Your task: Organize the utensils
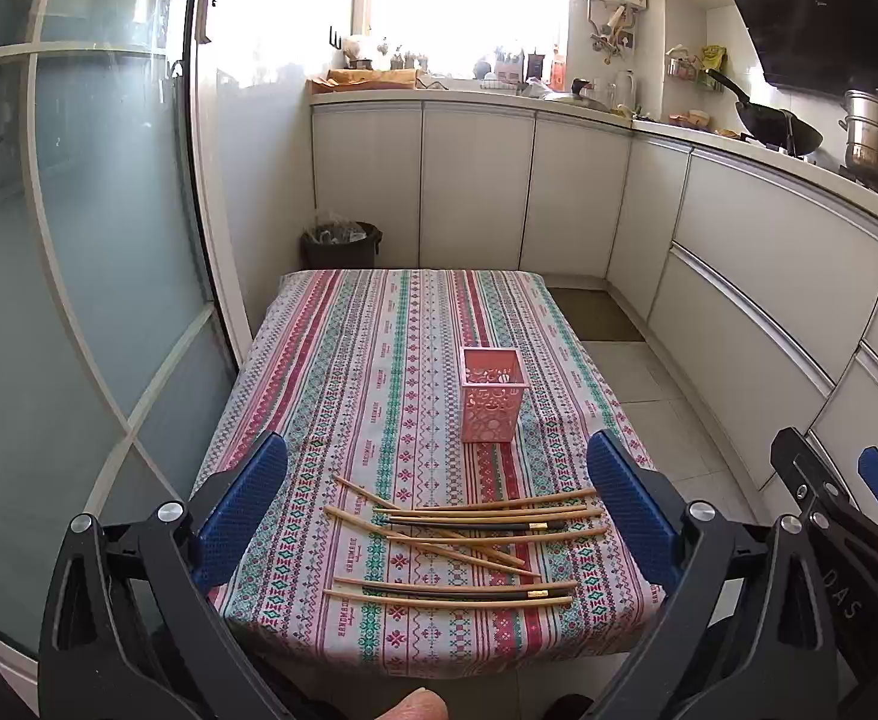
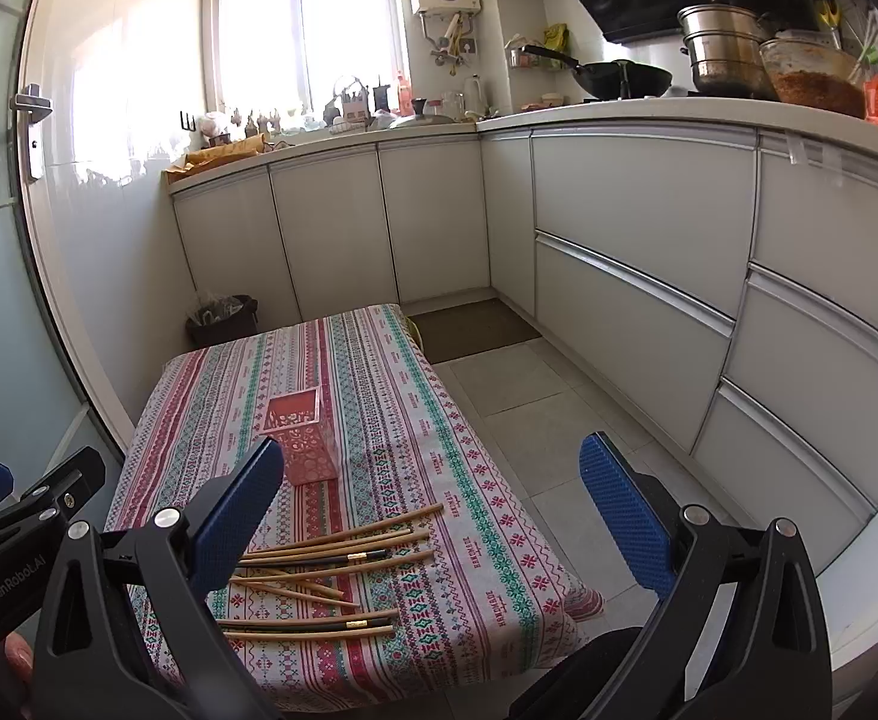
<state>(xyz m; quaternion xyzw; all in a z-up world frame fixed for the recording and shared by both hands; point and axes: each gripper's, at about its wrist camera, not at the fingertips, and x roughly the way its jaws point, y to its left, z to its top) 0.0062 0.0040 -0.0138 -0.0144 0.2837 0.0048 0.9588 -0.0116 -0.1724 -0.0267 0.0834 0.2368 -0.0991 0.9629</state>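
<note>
Beside stove, right-only: bowl point(image 2: 814, 75)

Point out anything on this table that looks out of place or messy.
The chopsticks lie loose near the table's front edge, some crossing at angles instead of lined up. The pink holder stands upright behind them, and no chopsticks show in it. Nothing looks spilled or broken.

Desk point(image 1: 331, 360) in kitchen corner, cloth over it. Holder point(image 1: 492, 394) upright mid-desk. Chopsticks point(image 1: 469, 525) loose on near part of desk, nearer than holder: far cluster crossing each other, near three point(image 1: 451, 591) lying side by side, apart from cluster. Bin point(image 1: 340, 245) on floor beyond far left desk corner. Cabinets along far wall and right. Mat point(image 1: 595, 315) on floor, far right of desk.
</note>
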